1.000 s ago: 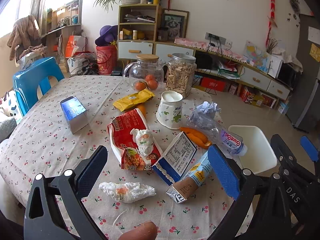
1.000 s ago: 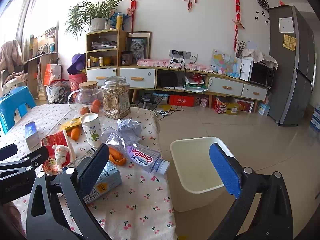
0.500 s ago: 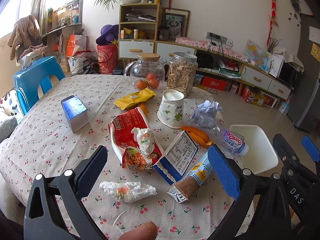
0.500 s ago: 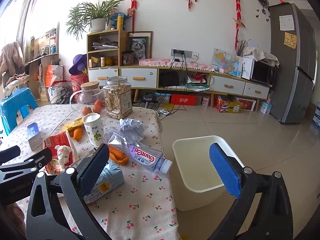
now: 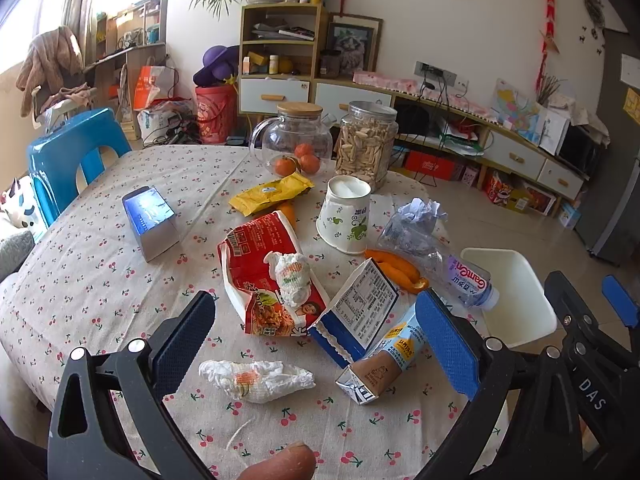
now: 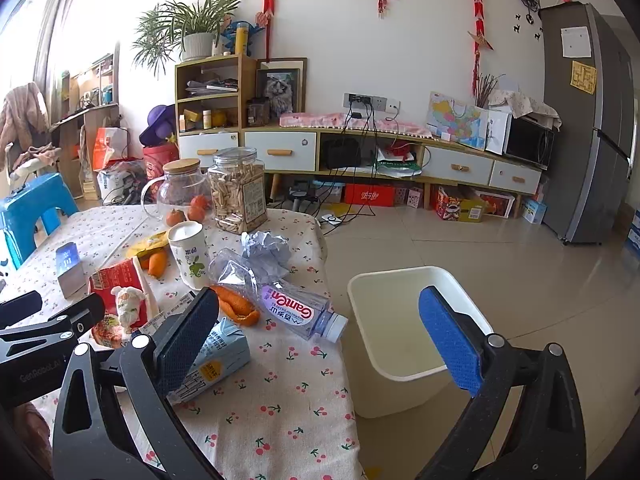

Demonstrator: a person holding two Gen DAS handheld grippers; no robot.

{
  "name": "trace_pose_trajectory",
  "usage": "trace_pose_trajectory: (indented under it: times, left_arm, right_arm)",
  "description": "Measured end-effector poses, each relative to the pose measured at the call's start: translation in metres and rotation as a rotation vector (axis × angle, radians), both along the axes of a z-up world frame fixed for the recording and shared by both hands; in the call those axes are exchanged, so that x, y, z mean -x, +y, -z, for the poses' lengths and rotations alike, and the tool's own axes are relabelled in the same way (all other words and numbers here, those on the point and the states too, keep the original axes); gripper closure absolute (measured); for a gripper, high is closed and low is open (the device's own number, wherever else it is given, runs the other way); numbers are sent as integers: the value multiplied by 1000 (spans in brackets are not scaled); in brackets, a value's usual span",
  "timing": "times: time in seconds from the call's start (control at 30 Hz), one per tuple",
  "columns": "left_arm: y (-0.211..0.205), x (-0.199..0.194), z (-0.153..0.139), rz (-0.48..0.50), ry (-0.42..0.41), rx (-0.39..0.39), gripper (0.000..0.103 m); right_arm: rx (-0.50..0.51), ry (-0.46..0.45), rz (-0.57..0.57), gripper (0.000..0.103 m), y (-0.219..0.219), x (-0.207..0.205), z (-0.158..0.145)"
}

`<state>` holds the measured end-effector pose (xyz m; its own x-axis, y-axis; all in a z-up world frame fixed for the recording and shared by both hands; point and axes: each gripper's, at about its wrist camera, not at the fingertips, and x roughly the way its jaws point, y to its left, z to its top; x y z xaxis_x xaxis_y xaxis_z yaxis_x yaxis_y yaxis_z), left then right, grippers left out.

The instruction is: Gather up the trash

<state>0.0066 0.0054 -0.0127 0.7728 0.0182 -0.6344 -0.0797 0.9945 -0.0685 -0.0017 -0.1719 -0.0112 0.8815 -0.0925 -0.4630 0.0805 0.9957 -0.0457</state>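
Both the left tongs [image 5: 316,344] and the right tongs [image 6: 320,340] are held wide apart, with nothing gripped. Wrappers, a crumpled tissue [image 5: 256,376], a milk carton [image 5: 384,364] and a plastic bottle [image 6: 288,306] are strewn on the desk [image 5: 100,264]; the bin [image 6: 412,360] stands beside it. The tissue is judged light and soft, best pinched across its middle.

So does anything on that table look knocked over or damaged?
Yes. A crushed plastic bottle lies on its side near the table edge, a blue milk carton lies tipped over, and a torn red noodle wrapper lies open with a crumpled wad on it. The white bin on the floor looks empty.
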Motion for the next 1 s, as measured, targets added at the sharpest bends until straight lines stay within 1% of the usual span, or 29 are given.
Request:
trace_pose_trajectory:
  times: [0.07,0.23,0.3,0.37,0.43,0.47,0.53,0.57,0.63,0.73,0.8,0.9,0.93,1.0]
  left_arm:
    - [0,0,0,-1,7,-5,6]
    - [0,-2,3,-7,28,-34,6]
    - [-3,-4,2,-12,66,-78,6]
    - [-2,-4,2,-15,82,-91,6]
    - [-1,-3,2,-19,91,-93,6]
    - [0,-3,1,-24,102,-102,6]
    - [4,-3,0,-38,116,-89,6]
    - [8,-3,0,-48,123,-79,6]
    - [17,-3,1,-71,135,-50,6]
    - [34,-6,10,-110,188,39,6]
    - [46,-9,17,-134,239,96,6]
    - [64,-12,32,-179,309,193,6]
    - [68,-13,38,-193,353,239,6]
    - [73,-14,48,-216,396,273,6]
  right_arm:
    - [13,-33,2,7,-1,0,-1]
    - [27,-11,1,7,1,0,1]
    - [27,-6,2,7,2,0,3]
    - [21,-6,3,7,3,0,4]
    - [19,4,2,7,4,0,7]
    - [27,22,-1,7,4,-1,7]
    - [24,57,-11,7,6,-4,8]
    - [19,67,-18,7,5,-6,9]
    - [2,131,-32,7,4,-10,11]
    - [-16,184,-34,7,5,-13,13]
    - [-15,193,-29,7,5,-15,14]
    - [-38,233,-23,7,2,-17,14]
    - [-29,234,-19,7,1,-18,16]
    - [-47,256,-16,7,-2,-20,18]
